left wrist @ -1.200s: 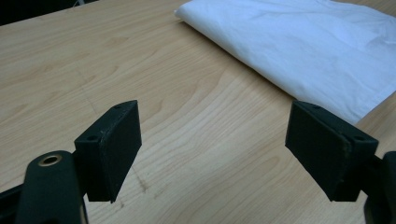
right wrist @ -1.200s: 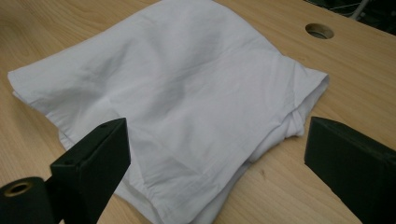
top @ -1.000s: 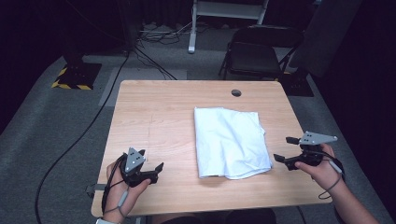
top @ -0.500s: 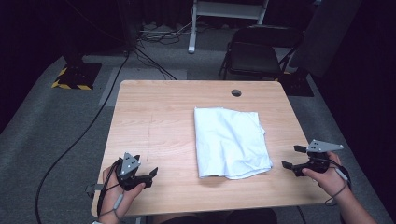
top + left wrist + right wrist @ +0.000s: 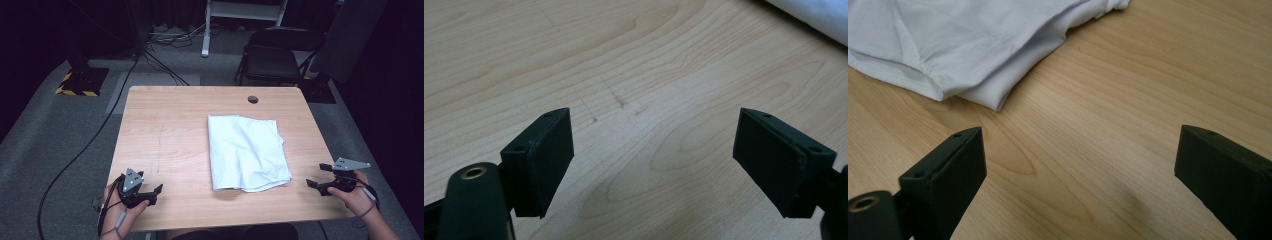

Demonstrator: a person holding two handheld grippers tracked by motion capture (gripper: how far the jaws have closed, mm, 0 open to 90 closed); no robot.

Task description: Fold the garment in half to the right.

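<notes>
A folded white cloth lies on the right half of the wooden table. My left gripper sits low at the table's front left corner, jaws wide apart over bare wood, well away from the cloth. In the left gripper view nothing is between the jaws, and the cloth's edge shows at the top right. My right gripper hovers at the front right edge, open, just right of the cloth's near corner. In the right gripper view the cloth's folded corner lies ahead and to the left.
A small dark round hole marks the table's far side. Behind the table stand a black chair and a white stand's legs. Cables run across the grey carpet to the left.
Both hands have drawn back toward the table's near edge and sunk lower. The right gripper has moved right, away from the cloth. The cloth has stayed still.
</notes>
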